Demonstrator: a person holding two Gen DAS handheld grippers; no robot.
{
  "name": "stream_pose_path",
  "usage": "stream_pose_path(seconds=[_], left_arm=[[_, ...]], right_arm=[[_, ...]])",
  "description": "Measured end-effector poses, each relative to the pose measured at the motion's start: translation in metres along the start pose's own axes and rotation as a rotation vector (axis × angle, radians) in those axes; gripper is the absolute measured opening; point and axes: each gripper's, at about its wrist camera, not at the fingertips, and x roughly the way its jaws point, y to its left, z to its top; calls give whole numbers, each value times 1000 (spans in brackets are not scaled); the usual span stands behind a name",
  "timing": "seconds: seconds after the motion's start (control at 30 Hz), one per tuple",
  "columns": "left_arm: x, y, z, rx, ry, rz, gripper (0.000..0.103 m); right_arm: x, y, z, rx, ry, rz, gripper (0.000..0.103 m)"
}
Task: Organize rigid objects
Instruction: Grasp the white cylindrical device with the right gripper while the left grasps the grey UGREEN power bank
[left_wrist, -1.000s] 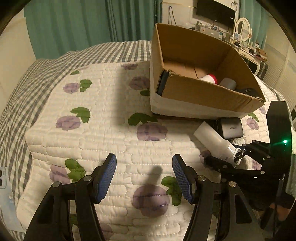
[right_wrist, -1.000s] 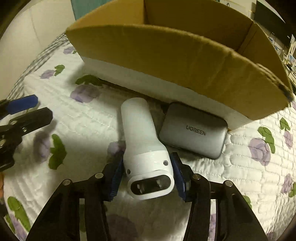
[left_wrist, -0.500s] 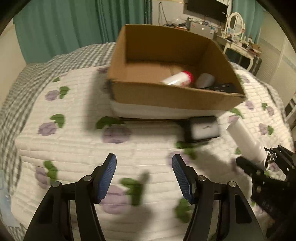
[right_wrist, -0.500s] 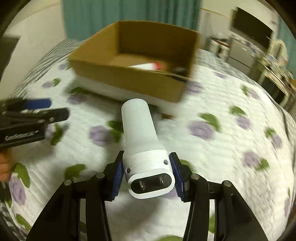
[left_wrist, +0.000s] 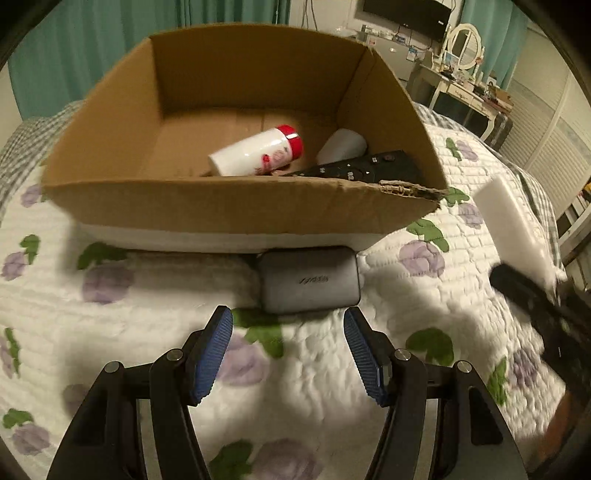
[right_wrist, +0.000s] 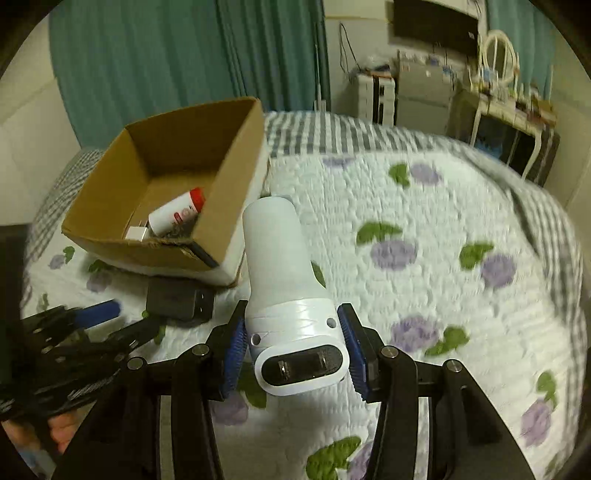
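My right gripper (right_wrist: 293, 350) is shut on a white plug-in device (right_wrist: 284, 288) and holds it above the quilt, to the right of the cardboard box (right_wrist: 232, 184). It shows in the left wrist view (left_wrist: 513, 236) at the right edge. My left gripper (left_wrist: 288, 350) is open and empty, just short of a grey charger (left_wrist: 308, 280) that lies against the box's near wall (left_wrist: 229, 206). The box holds a white bottle with a red cap (left_wrist: 256, 151), a white object (left_wrist: 341, 146) and a black remote (left_wrist: 354, 170).
The flowered quilt (right_wrist: 424, 240) covers the bed. A dressing table with a mirror (left_wrist: 461, 62) and a TV stand at the back right. Teal curtains (right_wrist: 184, 55) hang behind the bed.
My right gripper has lifted the white device off the quilt and swung it up and right of the box. My left gripper has moved right, toward the grey charger.
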Motion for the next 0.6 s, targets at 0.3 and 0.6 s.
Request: stream_pose_path(seconds=[0.3,0.6], left_arm=[[27,-15,10,-16,-6,42,71],[34,-16,5,22,-11,80,69]], right_arm=[[2,-3,-4,7,13,14,47],[8,-2,-6,4,28,-2,47]])
